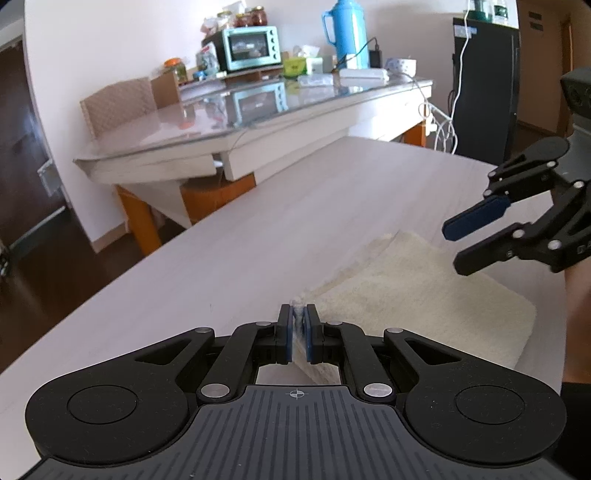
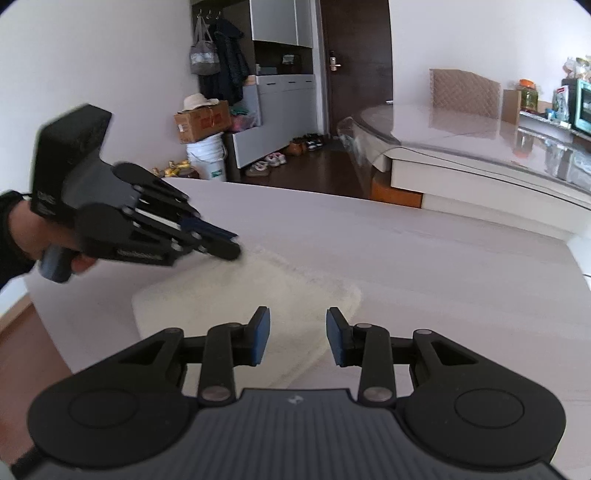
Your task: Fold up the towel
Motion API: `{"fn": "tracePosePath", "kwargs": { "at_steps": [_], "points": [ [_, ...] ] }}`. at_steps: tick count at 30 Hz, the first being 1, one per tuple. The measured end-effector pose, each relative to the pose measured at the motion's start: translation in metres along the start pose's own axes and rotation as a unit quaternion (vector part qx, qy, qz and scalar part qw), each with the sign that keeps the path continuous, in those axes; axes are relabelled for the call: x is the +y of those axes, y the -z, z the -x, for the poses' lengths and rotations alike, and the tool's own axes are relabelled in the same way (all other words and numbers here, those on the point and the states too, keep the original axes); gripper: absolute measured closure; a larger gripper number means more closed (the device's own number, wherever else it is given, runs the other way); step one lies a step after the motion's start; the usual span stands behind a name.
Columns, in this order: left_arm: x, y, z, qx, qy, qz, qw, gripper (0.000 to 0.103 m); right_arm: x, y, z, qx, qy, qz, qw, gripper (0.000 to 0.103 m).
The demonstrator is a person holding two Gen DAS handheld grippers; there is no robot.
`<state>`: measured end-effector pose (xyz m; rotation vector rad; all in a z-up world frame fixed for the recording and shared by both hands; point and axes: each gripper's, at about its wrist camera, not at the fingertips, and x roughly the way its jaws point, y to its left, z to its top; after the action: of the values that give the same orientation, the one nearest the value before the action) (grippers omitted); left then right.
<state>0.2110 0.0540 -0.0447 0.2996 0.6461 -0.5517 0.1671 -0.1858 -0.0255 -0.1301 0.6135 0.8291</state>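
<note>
A cream terry towel (image 1: 417, 291) lies folded flat on a pale wood-grain table (image 1: 229, 258), toward the table's near edge. The left gripper (image 1: 299, 332) has its blue-padded fingers (image 1: 286, 339) clenched on the towel's near left corner, a small tuft of cloth showing between the pads. In the right wrist view the same gripper (image 2: 231, 245) reaches in from the left, its tips at the towel's (image 2: 240, 295) far left corner, and a hand (image 2: 33, 236) grips its handle. The right gripper (image 2: 298, 339) hangs above the towel's near edge with its fingers spread and nothing between them; in the left wrist view it (image 1: 461, 245) sits at right, over the towel. Beyond stands a glass-topped table (image 1: 207, 125) bearing a teal toaster oven (image 1: 251, 48) and a blue thermos jug (image 1: 347, 33).
</note>
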Motion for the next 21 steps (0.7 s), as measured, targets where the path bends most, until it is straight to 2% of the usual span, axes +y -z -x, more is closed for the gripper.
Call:
{"fn": "tracePosePath", "kwargs": {
  "at_steps": [5,7,11,12,20,21],
  "points": [
    [0.004,-0.003,-0.002,0.006,0.008,0.001,1.0,0.096,0.04,0.003,0.004,-0.004,-0.074,0.04,0.996,0.068],
    [0.005,-0.003,-0.002,0.007,0.008,0.0,0.9999,0.096,0.055,0.005,-0.002,-0.001,-0.089,0.054,0.995,0.071],
    [0.004,-0.005,-0.004,0.01,0.01,-0.004,0.9999,0.096,0.064,0.006,-0.013,0.004,-0.082,0.065,0.995,0.087],
    [0.003,-0.005,-0.004,0.01,0.008,-0.006,0.9999,0.096,0.064,0.006,-0.015,0.005,-0.079,0.066,0.995,0.094],
    [0.006,-0.005,-0.009,0.011,0.007,0.001,0.9999,0.095,0.071,0.009,-0.032,0.015,-0.058,0.08,0.995,0.094],
    [0.007,-0.005,-0.008,0.01,0.006,0.006,0.9999,0.092,0.072,0.01,-0.034,0.016,-0.056,0.082,0.995,0.095]
  ]
}}
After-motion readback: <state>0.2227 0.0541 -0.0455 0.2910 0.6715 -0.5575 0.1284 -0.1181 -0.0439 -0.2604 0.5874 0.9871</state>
